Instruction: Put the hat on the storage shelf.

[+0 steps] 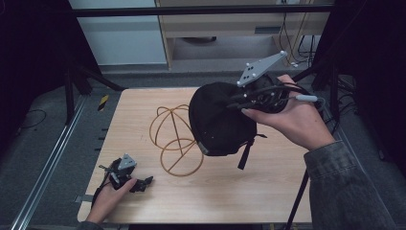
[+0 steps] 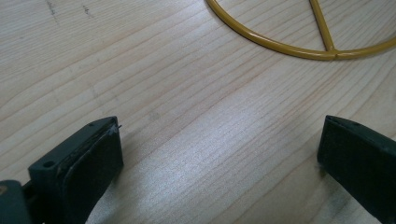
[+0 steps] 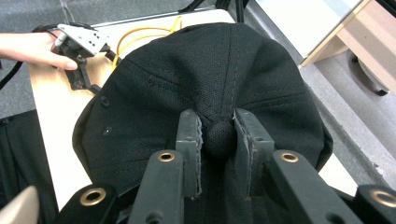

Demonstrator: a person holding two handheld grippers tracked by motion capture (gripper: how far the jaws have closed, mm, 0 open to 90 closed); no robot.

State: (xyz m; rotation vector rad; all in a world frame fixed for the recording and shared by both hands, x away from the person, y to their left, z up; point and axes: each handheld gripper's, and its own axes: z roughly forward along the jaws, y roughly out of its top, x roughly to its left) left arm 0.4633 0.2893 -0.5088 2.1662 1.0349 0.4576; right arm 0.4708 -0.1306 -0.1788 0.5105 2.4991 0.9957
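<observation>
1. Wood-grain worktop (image 1: 268, 191) sits among dark frame posts, a yellow wire stand (image 1: 174, 139) near its middle.
2. Right tongs (image 3: 218, 135) pinch the top button of a black cap (image 1: 218, 120), held above the worktop just right of the stand, overlapping its edge.
3. Left tongs (image 2: 219, 154) rest spread and empty at the near left corner, well apart from the cap; the right hand is likely the one to seat it leftward.

High view overhead facing forward-down, claw views close, perhaps sharing wire frame (image 1: 174, 139)
</observation>
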